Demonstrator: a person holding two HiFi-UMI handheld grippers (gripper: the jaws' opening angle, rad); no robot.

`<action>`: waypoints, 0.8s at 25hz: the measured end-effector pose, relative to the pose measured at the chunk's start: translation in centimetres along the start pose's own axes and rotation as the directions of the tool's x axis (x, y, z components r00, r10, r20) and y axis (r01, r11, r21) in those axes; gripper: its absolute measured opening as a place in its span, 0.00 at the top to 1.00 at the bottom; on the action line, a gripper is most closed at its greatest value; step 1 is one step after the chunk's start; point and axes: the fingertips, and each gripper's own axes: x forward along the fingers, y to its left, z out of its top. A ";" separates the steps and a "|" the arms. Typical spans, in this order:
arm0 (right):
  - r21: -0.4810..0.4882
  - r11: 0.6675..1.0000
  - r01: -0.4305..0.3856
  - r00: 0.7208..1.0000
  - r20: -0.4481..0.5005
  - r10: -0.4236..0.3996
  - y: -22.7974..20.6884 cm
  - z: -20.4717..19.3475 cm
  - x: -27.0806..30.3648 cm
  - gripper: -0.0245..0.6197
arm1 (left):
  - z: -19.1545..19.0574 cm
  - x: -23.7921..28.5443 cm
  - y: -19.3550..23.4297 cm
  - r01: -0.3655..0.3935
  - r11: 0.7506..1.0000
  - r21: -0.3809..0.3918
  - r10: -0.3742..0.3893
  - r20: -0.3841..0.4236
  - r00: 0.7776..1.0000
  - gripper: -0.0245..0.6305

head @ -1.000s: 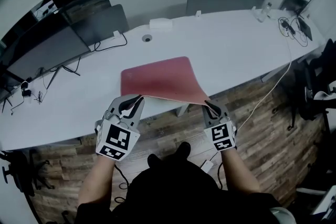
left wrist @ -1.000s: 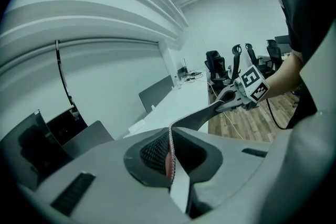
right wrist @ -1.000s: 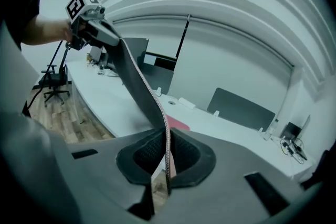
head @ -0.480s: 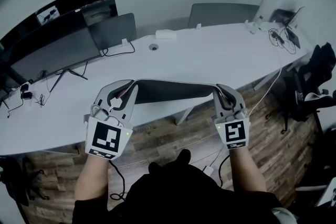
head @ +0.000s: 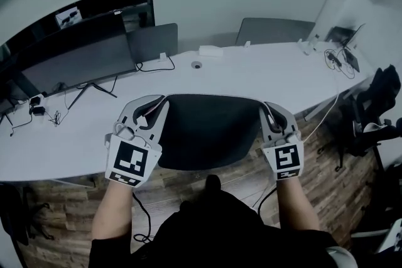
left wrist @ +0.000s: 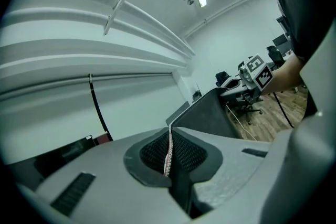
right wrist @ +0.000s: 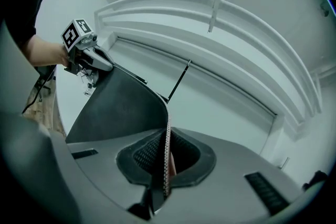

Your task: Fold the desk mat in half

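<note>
Bench [head: 276, 75]: long, white, smooth top. Its near edge curves across our head view. A broad bare stretch of top lies beyond the mat, bounded at the far left by dark monitors [head: 75, 63] and at the right end by loose cables [head: 339, 59]. Wood-plank floor [head: 333, 160] shows below the near edge.

Desk mat [head: 210, 132]: we hold it off the bench, and it hangs as a sheet between the two tongs. Its dark matte face is toward us, the top edge stretched nearly straight. The lower corners are rounded, and the lower edge hangs free near the bench's near edge.

Left tongs [head: 158, 105]: closed tight on the mat's upper left corner, with the thin edge running between the cross-hatched pads [left wrist: 191, 153].

Right tongs [head: 269, 111]: clamped the same way on the upper right corner.

Mat edge, in both gripper views: thin, pale, finely ribbed. The sheet bows softly away from each grip.
</note>
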 end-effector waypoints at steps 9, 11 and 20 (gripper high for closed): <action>0.013 0.996 -0.088 0.995 -0.042 0.088 1.5 -2.2 8.4 0.93 | -5.7 3.9 3.8 -0.029 0.998 -0.048 0.024 -0.098 0.995 0.93; 0.035 0.994 -0.099 0.994 -0.047 0.101 1.3 -2.8 11.2 0.93 | -7.0 5.7 5.0 -0.036 0.997 -0.061 0.029 -0.121 0.992 0.93; 0.115 0.972 -0.204 0.971 -0.104 0.216 0.7 -8.9 21.7 0.93 | -13.4 14.3 8.1 -0.042 0.990 -0.131 0.007 -0.256 0.967 0.93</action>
